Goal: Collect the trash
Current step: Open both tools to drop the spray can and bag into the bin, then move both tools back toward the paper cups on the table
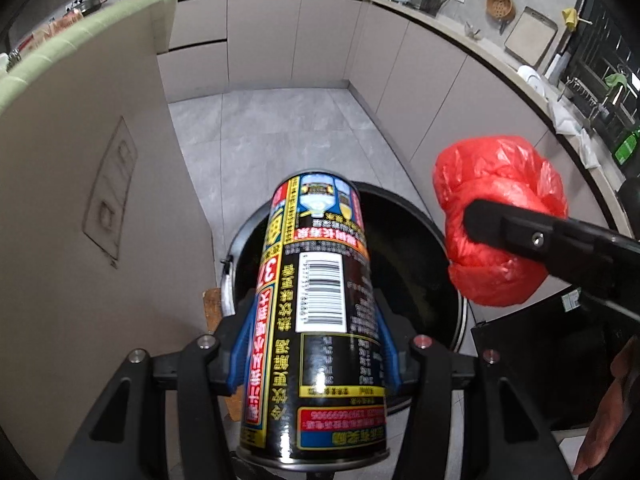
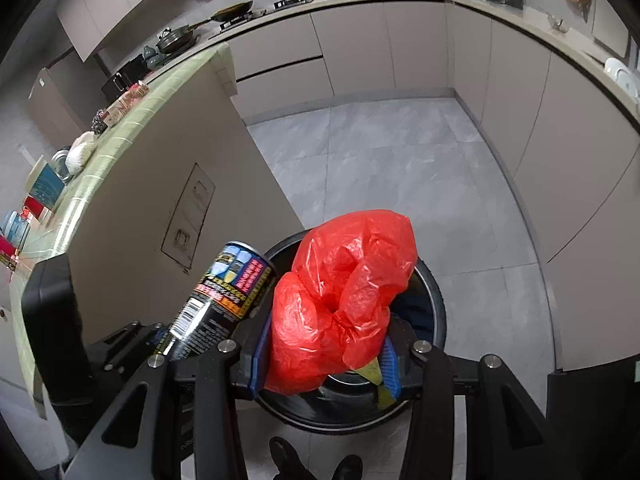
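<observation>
The left tool point(image 1: 316, 344) is pinching a tall printed can point(image 1: 320, 300) between its blue pads, the can lying along the fingers with its far end tipped out over the round black trash bin point(image 1: 408, 240) that stands on the grey tiled floor point(image 1: 280, 140), just beside the end panel of the green-topped desk point(image 1: 80, 200). The right tool point(image 2: 324, 344) is pinching a crumpled red plastic bag point(image 2: 340, 300), with a scrap of yellow-green material poking out under it by the right pad; from the right wrist view the bag hangs directly above the bin point(image 2: 436, 300) mouth, and the can point(image 2: 224, 292) shows just to its left, near but apparently not touching it. In the left wrist view the bag point(image 1: 500, 220) sits off to the right of the can, above the bin's far right rim. Both pieces of trash are therefore held in the air over or at the edge of the opening, neither yet inside. The step in hand looks like the drop: the carrying is done and what remains is the release. The next move calls for spreading each tool's fingers while the load is well inside the rim line; the can's near end seems to sit back over the near edge of the bin, so I would judge it needs a little more reach forward or a steeper tilt first, or it may strike the rim and roll onto the floor. The bag is light and bulky and may cling to the pads rather than fall cleanly.
</observation>
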### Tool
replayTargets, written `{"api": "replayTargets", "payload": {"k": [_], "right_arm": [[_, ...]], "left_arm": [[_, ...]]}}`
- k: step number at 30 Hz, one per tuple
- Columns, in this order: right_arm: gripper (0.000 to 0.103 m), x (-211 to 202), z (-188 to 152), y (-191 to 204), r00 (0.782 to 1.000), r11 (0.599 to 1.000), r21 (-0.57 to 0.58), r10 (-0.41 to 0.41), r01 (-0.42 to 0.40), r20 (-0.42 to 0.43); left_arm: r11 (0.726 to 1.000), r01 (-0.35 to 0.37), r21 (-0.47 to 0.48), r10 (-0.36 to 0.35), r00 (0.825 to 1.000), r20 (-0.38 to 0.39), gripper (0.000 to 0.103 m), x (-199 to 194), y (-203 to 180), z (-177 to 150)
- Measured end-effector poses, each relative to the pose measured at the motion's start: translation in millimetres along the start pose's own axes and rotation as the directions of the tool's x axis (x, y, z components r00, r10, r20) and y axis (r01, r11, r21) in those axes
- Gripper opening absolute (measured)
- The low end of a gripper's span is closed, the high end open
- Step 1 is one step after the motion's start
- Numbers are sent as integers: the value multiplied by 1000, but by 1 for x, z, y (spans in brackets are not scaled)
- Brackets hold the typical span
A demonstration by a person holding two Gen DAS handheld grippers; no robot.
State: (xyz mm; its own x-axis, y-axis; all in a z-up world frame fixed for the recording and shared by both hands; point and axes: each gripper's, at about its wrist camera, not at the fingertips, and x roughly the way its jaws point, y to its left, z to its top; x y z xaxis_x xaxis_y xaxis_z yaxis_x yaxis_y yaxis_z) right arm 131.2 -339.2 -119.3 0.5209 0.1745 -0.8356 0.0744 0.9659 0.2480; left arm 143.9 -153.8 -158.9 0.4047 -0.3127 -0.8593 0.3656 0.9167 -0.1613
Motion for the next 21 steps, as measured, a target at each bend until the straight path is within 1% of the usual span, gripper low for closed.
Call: {"api": "replayTargets", "payload": {"k": [2,3,4,5,6,7,8,12,16,21], "right_arm": [[48,14,2,-4,999,999,10,39,-39,-23],[54,22,3,-7,998,999,17,51,-50,-33],[85,33,3,-14,998,998,42,39,-37,-45],[103,42,3,-22,997,997,74,7,-1,-76],[103,46,3,-28,996,996,93,6,3,-93],[103,47,3,-31,995,995,96,2,7,-95],[103,45,3,-35,996,995,99,-21,29,-87],[103,37,3,-46,997,989,138,-41,50,-64],[103,27,4,-46,998,987,149,-51,57,-44],[103,5,9,-43,999,988,146,-46,48,-14]], "left_arm": [[1000,19,3,-19,999,-28,54,16,-4,0],[1000,5,-1,-5,1000,-30,66,20,-3,-2],[999,-41,-18,40,999,-30,88,22,0,-6],[996,-78,-46,77,997,-14,96,19,6,-10],[993,-95,-66,95,995,0,103,15,10,-11],[990,-114,-79,115,993,5,103,11,14,-13],[989,-126,-83,126,992,-2,103,8,17,-15],[984,-165,-70,165,986,-4,103,-2,20,-14],[982,-174,-69,175,984,14,103,-18,18,-8],[983,-173,-64,175,984,39,103,-34,13,-2]]}}
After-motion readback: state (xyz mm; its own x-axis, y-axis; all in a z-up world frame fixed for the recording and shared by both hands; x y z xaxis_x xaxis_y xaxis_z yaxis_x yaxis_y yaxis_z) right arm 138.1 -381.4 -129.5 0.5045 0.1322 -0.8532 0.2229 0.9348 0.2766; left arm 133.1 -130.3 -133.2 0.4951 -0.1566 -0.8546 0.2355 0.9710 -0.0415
